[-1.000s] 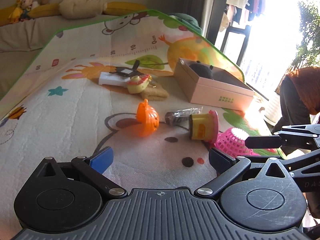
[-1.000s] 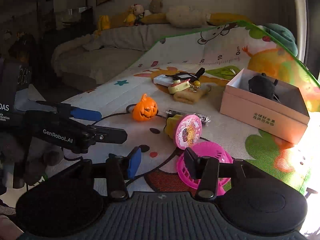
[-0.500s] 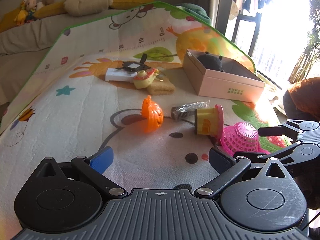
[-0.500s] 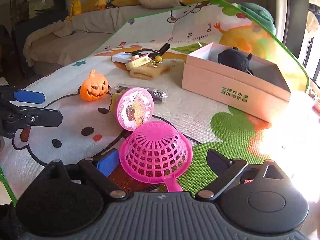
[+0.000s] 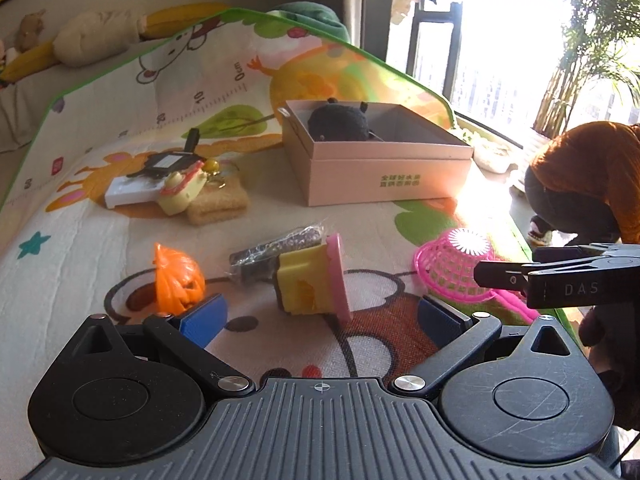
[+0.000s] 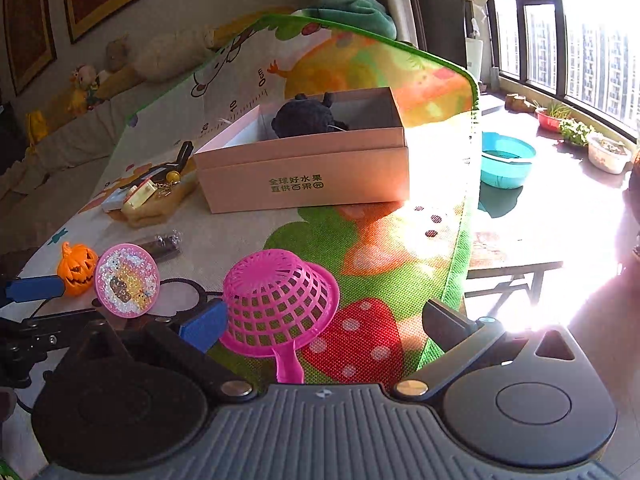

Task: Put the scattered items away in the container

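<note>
The pink basket [image 6: 280, 304] lies upside down on the play mat [image 6: 248, 236], near the pink box [image 6: 304, 172] with a black fuzzy toy [image 6: 304, 120] inside. The right hand-held gripper [image 6: 324, 324] has just opened wide around the basket, not squeezing it. The left hand-held gripper [image 5: 320, 318] is open and empty. A round glitter toy [image 6: 127, 280] and an orange pumpkin [image 6: 77, 269] sit beside.
</note>
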A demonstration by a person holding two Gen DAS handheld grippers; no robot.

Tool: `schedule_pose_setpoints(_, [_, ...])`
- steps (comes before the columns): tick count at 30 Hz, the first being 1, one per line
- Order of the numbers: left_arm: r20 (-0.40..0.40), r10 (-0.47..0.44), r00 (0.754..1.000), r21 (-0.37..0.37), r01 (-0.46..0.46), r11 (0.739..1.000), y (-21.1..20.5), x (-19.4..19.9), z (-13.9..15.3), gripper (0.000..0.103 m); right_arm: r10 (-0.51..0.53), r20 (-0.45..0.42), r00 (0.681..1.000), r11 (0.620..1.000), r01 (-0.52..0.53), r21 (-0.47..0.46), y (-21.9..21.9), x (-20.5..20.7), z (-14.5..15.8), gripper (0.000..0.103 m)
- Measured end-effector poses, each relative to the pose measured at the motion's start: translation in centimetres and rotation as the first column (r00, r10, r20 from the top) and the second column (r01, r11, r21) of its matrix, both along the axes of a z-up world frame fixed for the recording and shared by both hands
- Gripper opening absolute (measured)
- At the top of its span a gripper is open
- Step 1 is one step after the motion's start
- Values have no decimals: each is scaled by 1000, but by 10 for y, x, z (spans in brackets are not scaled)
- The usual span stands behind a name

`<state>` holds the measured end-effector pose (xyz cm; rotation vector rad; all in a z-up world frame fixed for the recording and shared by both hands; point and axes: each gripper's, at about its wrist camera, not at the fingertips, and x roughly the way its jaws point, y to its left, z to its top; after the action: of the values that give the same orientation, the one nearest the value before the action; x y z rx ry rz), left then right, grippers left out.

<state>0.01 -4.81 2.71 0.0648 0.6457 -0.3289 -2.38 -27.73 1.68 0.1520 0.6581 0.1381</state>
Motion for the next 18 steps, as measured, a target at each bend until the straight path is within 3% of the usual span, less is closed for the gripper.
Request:
schedule_pose_setpoints(10, [92, 33, 995, 60, -38, 997, -9, 14, 9, 102, 2, -31, 1000, 1000, -3, -17, 8, 7, -4, 103])
schedule_pose_setpoints(14, [111, 137, 984, 64, -144, 987, 10, 20, 14, 102, 0, -28, 1000, 1000, -1, -7, 6, 5, -4, 103])
schedule_pose_setpoints(18, [124, 262, 957, 80, -273, 959, 37, 25, 16, 102, 0, -30, 1000, 1000, 0, -16, 6, 5, -4, 103])
